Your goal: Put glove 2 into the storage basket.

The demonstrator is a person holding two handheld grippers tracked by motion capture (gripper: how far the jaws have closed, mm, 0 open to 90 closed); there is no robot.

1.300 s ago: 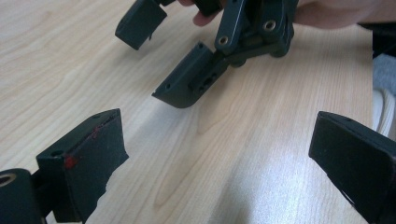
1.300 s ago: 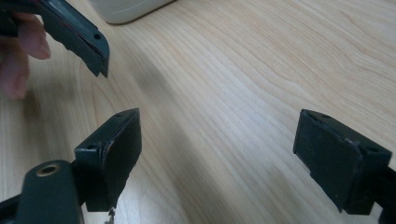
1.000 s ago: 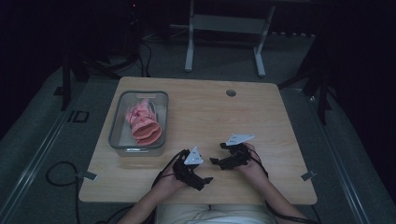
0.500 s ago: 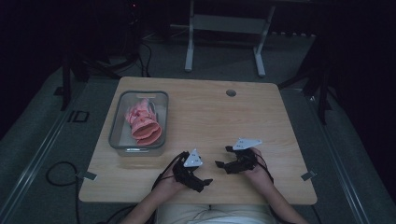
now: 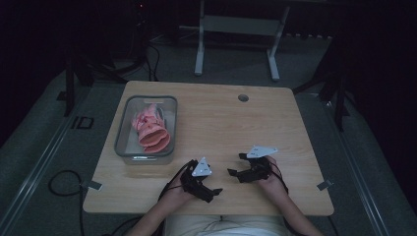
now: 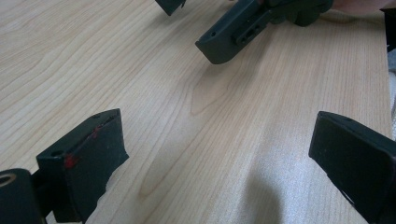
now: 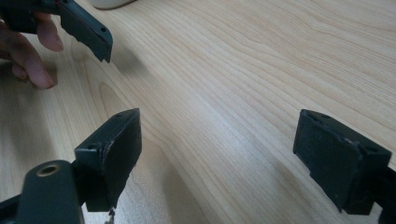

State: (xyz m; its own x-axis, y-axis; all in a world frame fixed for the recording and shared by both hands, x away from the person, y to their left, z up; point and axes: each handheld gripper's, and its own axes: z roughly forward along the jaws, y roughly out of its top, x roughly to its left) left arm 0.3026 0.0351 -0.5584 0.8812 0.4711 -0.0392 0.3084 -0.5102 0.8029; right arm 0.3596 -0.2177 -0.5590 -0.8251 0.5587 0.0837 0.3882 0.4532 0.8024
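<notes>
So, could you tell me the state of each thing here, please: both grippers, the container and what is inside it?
Left gripper: open, empty, low over the table.
Right gripper: open, empty, facing the left one.
Clear container: no lid, upright on the table's left part.
Pink items: heaped inside the container, untouched; I cannot tell what they are.

No readable writing anywhere; just a dark mark like "ID" on the floor [image 5: 81,122], left of the table [image 5: 216,123].

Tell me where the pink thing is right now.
High view: the pink thing lies inside the clear tray at the table's left, beyond the left gripper.
</notes>
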